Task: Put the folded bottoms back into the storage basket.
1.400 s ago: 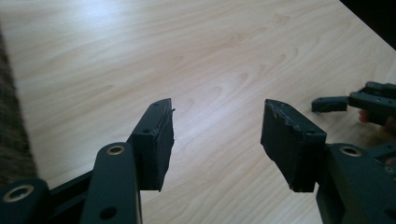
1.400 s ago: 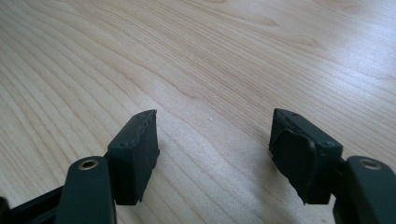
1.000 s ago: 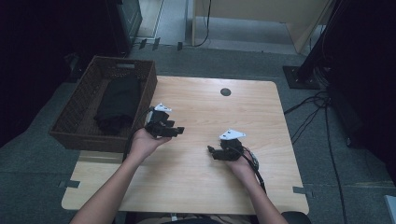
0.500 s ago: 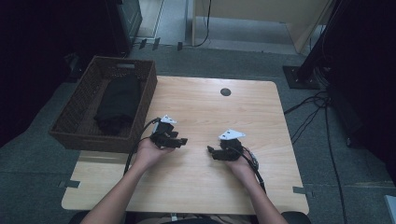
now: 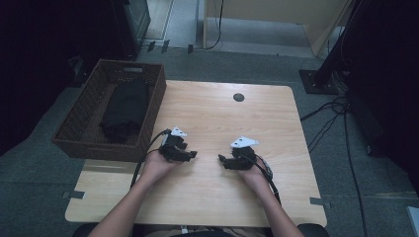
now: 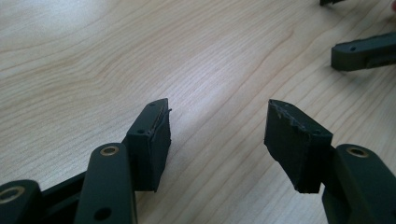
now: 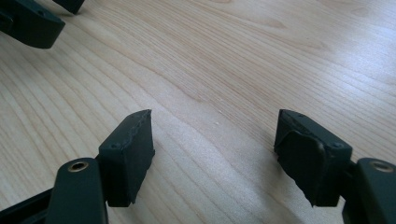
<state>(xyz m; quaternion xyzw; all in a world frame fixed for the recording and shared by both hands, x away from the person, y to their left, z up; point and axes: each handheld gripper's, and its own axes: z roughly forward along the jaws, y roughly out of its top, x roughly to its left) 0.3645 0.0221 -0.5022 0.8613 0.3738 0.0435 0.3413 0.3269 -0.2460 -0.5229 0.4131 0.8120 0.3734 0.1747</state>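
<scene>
Both hands low on bench (image 5: 207, 113), forearms entering from near edge. Left claw (image 5: 190, 155) and right claw (image 5: 222, 159) point inward, tips facing, near but apart. Both released, jaws spread, bare wood between.

Black folded cloth (image 5: 126, 108) lies in wicker basket (image 5: 159, 94), beyond and outboard of left claw. Matte, limp. Long axis runs away from person.
</scene>
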